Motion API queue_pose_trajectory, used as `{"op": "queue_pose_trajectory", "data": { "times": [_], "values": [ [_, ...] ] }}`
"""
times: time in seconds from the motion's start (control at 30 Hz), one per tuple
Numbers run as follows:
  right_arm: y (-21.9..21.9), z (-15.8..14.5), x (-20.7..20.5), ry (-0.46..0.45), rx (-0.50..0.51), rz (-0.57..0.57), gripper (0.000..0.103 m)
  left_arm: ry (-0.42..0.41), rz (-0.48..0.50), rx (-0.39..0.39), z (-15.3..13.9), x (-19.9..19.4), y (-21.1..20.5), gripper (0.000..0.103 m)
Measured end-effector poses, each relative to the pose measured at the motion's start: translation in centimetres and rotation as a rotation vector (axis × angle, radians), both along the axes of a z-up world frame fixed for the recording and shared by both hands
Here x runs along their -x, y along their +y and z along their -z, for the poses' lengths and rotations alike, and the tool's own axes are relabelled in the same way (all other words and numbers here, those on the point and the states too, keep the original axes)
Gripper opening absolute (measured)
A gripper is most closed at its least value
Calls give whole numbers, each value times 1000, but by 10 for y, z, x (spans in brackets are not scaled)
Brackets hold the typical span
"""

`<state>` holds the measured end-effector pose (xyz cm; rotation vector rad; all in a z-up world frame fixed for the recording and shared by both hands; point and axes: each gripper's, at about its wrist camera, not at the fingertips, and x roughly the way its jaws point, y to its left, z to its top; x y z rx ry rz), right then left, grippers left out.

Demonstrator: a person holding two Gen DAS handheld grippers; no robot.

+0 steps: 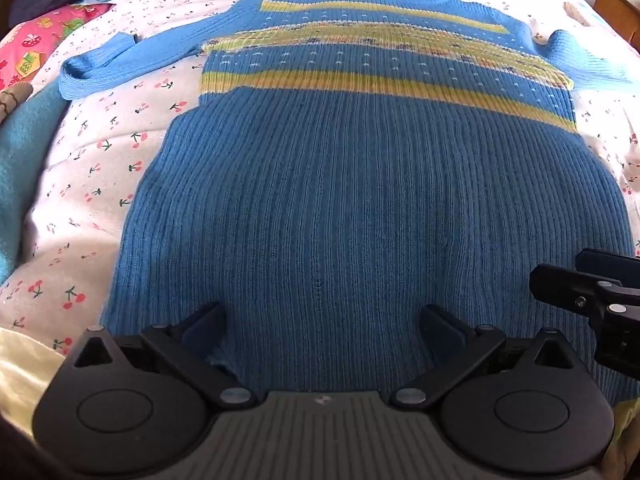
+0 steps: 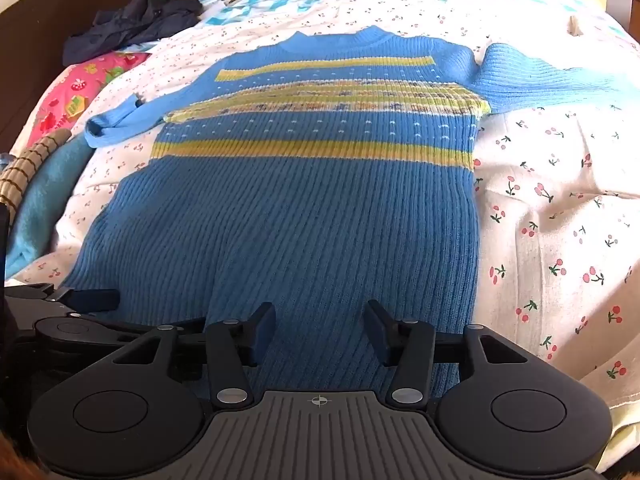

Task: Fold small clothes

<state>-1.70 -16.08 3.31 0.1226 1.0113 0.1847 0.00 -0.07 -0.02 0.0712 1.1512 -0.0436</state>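
Cherry-print bedsheet [image 2: 560, 208], blue ribbed sweater [image 2: 280, 220] flat, yellow stripes, both grippers open, empty

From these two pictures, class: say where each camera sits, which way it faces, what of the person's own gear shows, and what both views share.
Left wrist view: sits on the left tool, looking down over the hem toward the collar of the blue sweater; its open fingers show, with the right tool at the right edge.
Right wrist view: sits on the right tool, facing the same way; its parted fingers show, the left tool at left.
Shared: the sweater, the cherry-print sheet, the pink pillow.
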Motion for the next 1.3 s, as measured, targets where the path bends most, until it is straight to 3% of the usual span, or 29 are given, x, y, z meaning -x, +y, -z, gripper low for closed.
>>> {"op": "queue_pose_trajectory", "data": {
  "times": [0.27,0.57,0.77,1.0,1.3],
  "values": [
    [-2,-1,2,-6,-11,4,49,-3,17,10,-1,-1,2,103],
    [3,-13,12,-77,-2,-25,49,-130,3,13,-30,24,8,103],
    [1,-14,11,-80,-8,-13,49,-88,-7,47,-29,19,12,103],
    [1,-13,11,-75,-6,-11,49,-102,-28,90,-34,18,12,103],
    [0,-10,11,-66,-11,-14,49,-103,-29,81,-37,17,11,103]
  ]
}}
